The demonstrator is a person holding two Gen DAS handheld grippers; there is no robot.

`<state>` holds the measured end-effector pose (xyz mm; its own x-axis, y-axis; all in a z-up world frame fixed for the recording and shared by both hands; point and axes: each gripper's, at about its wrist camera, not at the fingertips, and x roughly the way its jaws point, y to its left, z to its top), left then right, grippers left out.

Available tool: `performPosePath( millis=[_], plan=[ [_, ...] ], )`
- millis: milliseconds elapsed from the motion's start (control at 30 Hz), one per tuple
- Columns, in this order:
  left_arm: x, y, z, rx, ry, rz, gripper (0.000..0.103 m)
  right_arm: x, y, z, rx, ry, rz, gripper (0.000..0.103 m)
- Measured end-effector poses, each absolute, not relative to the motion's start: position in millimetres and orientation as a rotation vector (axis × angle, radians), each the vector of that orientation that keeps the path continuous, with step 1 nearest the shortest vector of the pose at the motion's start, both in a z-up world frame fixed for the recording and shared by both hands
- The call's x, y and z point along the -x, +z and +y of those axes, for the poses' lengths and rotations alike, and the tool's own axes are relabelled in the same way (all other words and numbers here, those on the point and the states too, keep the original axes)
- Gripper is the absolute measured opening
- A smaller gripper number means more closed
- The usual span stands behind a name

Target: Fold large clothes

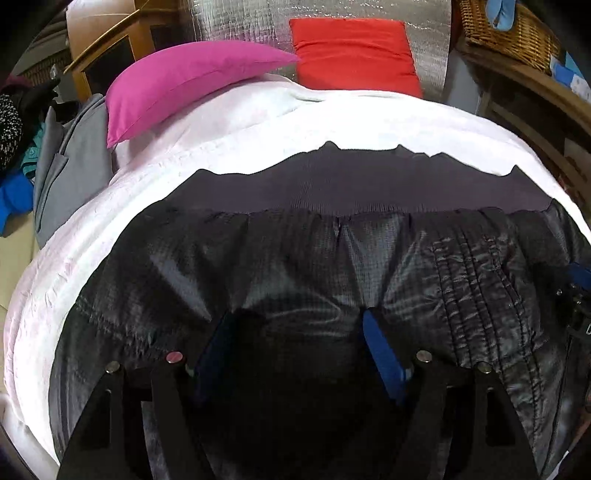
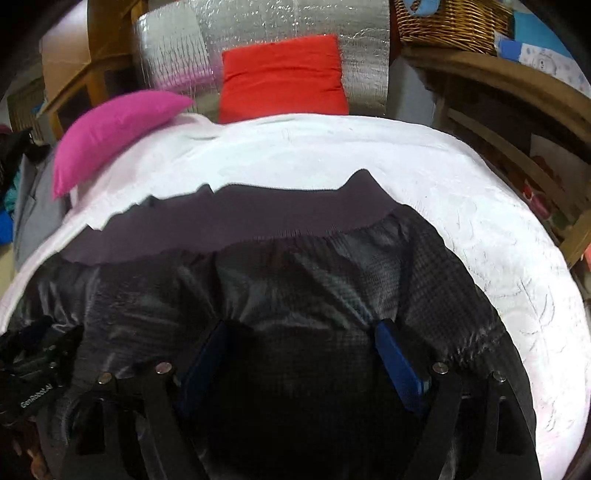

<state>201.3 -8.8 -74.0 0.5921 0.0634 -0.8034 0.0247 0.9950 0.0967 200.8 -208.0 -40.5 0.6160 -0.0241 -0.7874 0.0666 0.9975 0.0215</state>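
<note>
Your jacket (image 1: 295, 258) lies spread on the white bed (image 1: 221, 129), hem band away; fold stage unclear. Both your left gripper (image 1: 295, 332) and right gripper (image 2: 303, 343) are spread wide, holding nothing.

Background — bedding and storage

Pink pillow (image 1: 184, 81) beside red cushion (image 1: 354, 51) on white bedspread (image 1: 258, 125); wicker basket (image 2: 450, 22) on shelf — upper right.

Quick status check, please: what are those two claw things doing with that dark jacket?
Left gripper open, low over the dark jacket. Right gripper open, same. Jacket spread on white bedcover, ribbed hem far side. Nothing in the way.
</note>
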Motion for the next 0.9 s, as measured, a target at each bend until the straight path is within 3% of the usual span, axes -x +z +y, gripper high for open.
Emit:
performPosePath(
  millis=[167, 367, 700, 900],
  plan=[
    [-189.4, -55.5, 5.1, -0.05, 0.024, 0.916, 0.075, -188.0, -21.9, -214.6, -0.084, -0.043, 0.867, 0.085],
    [-117.8, -17.1, 54.2, -0.016, 0.086, 0.726, 0.075, -103.7, 15.9, -206.1, -0.074, 0.017, 0.705, 0.085],
    [-85.7, -71.1, 104.5, 0.042, 0.173, 0.798, 0.075, -55.4, -43.0, -219.3, -0.084, -0.042, 0.76, 0.086],
    [-82.1, -65.7, 106.7, 0.055, 0.17, 0.809, 0.076, -56.9, -35.1, -222.3, -0.113, -0.041, 0.778, 0.087]
  ],
)
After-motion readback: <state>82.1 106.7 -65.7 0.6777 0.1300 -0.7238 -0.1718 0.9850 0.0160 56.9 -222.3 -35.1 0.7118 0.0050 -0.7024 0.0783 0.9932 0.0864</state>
